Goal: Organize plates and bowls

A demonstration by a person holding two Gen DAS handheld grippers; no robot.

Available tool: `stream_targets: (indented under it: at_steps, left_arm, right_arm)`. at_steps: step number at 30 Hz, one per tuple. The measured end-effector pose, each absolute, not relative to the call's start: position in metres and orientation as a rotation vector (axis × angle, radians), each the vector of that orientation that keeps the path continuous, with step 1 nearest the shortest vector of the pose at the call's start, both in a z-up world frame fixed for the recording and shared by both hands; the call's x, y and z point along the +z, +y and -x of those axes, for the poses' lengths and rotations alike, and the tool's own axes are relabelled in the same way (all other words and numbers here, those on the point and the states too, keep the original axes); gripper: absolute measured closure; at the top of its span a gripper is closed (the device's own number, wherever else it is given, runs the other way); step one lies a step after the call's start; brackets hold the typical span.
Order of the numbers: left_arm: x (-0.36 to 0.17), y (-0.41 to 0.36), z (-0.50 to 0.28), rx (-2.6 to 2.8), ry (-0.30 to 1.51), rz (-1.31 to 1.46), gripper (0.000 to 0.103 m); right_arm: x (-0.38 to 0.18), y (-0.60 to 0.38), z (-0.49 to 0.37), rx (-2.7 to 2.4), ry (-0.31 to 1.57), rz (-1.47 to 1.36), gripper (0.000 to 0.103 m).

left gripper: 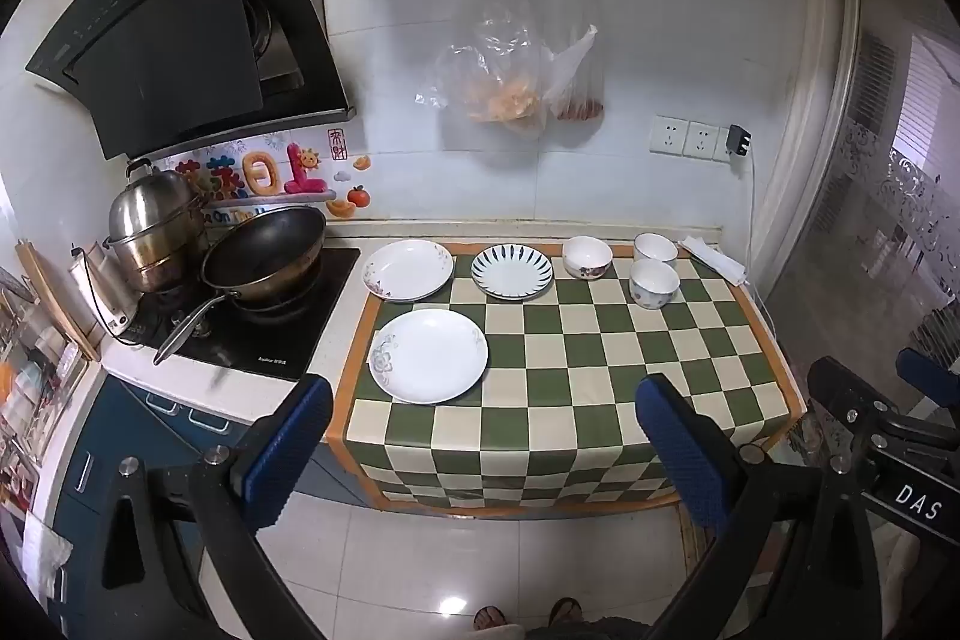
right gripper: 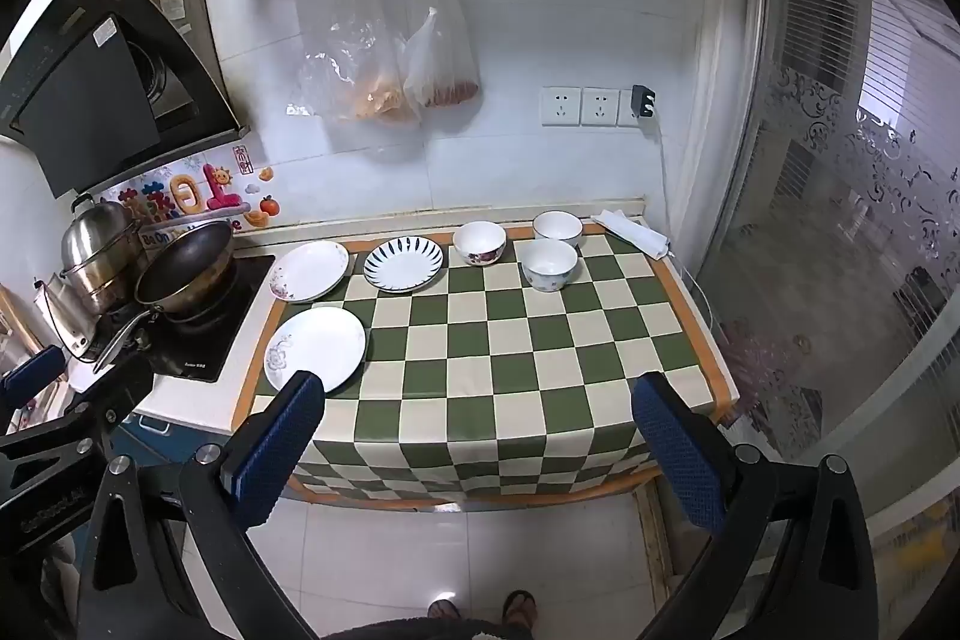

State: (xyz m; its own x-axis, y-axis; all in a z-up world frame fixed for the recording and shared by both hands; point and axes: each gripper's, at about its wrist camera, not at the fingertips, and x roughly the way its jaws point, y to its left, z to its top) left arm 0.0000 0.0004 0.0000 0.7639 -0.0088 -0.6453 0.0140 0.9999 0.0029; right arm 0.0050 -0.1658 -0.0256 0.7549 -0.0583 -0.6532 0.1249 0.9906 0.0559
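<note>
On the worktop (left gripper: 750,334), covered by a green-and-cream checked cloth (left gripper: 576,370), three plates and three bowls sit apart from one another. Nearest the front left lies a white plate with a blue flower (left gripper: 433,355), shown in the right wrist view partly behind a blue finger pad (right gripper: 318,347). Behind it, at the cloth's back left corner and overlapping the bare counter edge, rests a white plate with dark floral sprigs (left gripper: 409,269). Just to the right of that one is a blue-striped plate (left gripper: 512,272). Further right along the back stands a floral bowl (left gripper: 587,257), then a plain white bowl (left gripper: 656,247) close to the wall, with a blue-patterned bowl (left gripper: 654,283) in front of it, the two nearly touching. A folded white cloth (left gripper: 714,257) lies at the back right corner.

Left of the cloth, a dark wok (left gripper: 264,253) and a steel steamer pot (left gripper: 157,232) occupy the stove, under a black range hood (left gripper: 180,28). Plastic bags (left gripper: 510,64) hang from a wall rail.

Both tools hover above the floor in front of the worktop, well short of the dishes. The left gripper (left gripper: 483,451) has its fingers spread wide and empty; the right gripper (right gripper: 480,451) is likewise spread wide, holding nothing
</note>
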Motion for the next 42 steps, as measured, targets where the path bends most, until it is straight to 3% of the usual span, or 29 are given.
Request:
stream_targets:
  at_steps: [42]
  left_arm:
    - [-0.003,-0.005,0.000,-0.015,0.715,-0.014,0.000]
  right_arm:
    - [-0.030,-0.170,-0.011,-0.102,0.743,-0.107,0.000]
